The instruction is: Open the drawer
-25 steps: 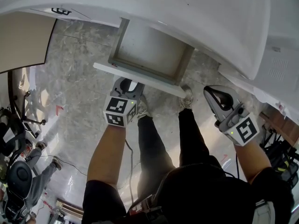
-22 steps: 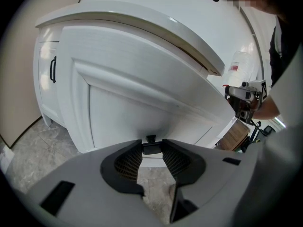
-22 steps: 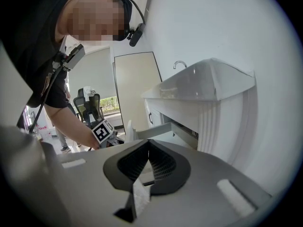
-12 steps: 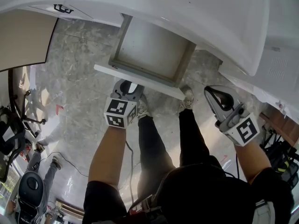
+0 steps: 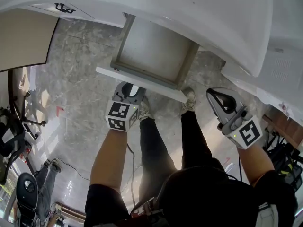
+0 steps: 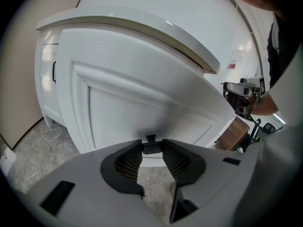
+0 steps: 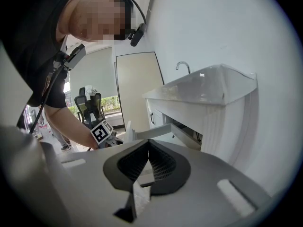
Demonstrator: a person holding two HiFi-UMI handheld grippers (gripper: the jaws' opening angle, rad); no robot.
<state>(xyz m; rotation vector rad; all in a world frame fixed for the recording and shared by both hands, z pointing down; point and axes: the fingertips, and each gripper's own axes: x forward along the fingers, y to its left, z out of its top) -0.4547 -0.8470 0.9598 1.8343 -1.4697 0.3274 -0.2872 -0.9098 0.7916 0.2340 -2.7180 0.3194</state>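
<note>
A white cabinet drawer (image 5: 154, 48) stands pulled out below the white counter, its inside bare. Its front panel (image 5: 142, 83) faces me and fills the left gripper view (image 6: 142, 103). My left gripper (image 5: 130, 85) reaches under that front edge. In the left gripper view it (image 6: 151, 151) is shut on the small black drawer handle (image 6: 151, 148), pads against both ends. My right gripper (image 5: 212, 93) hangs to the right of the drawer, apart from it. Its jaws (image 7: 149, 148) are shut with nothing between them. The open drawer (image 7: 156, 132) shows beyond.
My legs and shoes (image 5: 189, 99) stand just under the drawer front. A white sink basin (image 7: 208, 86) with a faucet (image 7: 182, 66) tops the cabinet. A second black handle (image 5: 64, 7) sits on the cabinet at upper left. An office chair (image 5: 23, 190) stands lower left.
Neither gripper nor the drawer has visibly moved. Only people and a chair at the lower left of the head view have shifted.
</note>
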